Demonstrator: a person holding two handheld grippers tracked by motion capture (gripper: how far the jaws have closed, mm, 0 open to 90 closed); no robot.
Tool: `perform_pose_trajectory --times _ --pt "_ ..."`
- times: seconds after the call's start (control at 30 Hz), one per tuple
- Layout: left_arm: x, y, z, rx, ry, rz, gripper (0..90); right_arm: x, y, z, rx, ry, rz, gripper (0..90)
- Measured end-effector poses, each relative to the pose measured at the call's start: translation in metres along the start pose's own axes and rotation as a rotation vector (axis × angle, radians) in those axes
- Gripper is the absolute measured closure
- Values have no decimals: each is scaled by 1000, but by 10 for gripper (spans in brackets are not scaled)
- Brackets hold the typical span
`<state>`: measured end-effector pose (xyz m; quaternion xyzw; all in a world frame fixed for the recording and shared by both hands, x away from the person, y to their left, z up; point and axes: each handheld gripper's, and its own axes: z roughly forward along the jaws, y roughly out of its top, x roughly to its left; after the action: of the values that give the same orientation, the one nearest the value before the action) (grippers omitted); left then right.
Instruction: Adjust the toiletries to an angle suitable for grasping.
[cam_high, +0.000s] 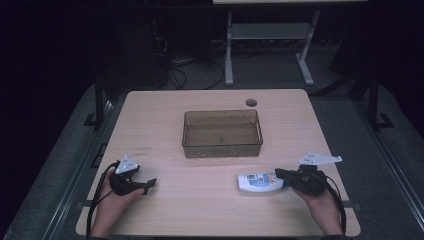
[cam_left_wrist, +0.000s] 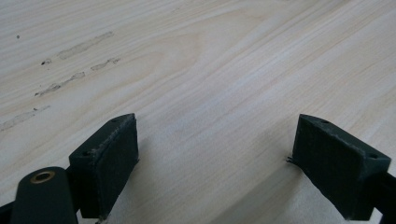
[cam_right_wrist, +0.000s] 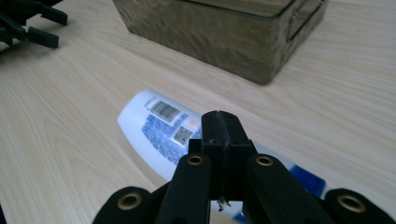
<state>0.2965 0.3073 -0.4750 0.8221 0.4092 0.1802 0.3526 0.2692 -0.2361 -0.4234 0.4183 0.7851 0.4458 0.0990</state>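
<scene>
A white bottle (cam_high: 257, 183) with a blue label and barcodes lies on its side at the front right of the light wood table (cam_high: 190, 210). My right gripper (cam_high: 280, 174) sits at the bottle's right end, its jaws pressed together with nothing between them. In the right gripper view the shut right gripper (cam_right_wrist: 222, 123) hovers just over the bottle (cam_right_wrist: 159, 123), whose blue cap end shows behind the jaws. My left gripper (cam_high: 150, 184) rests at the front left, far from the bottle. In its own view the left gripper (cam_left_wrist: 217, 135) stands wide open over bare wood.
A clear brownish plastic bin (cam_high: 222, 149) stands in the middle of the table, just beyond the bottle; in the right gripper view the bin (cam_right_wrist: 210, 42) is close ahead. A cable hole (cam_high: 251, 102) sits near the far edge. Desk legs and cables lie on the floor behind.
</scene>
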Motion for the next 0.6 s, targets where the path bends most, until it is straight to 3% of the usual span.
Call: perform_pose_trajectory --times 0.6 --pt "0 -1 -1 0 -1 2 131 23 24 38 5 58 -52 900"
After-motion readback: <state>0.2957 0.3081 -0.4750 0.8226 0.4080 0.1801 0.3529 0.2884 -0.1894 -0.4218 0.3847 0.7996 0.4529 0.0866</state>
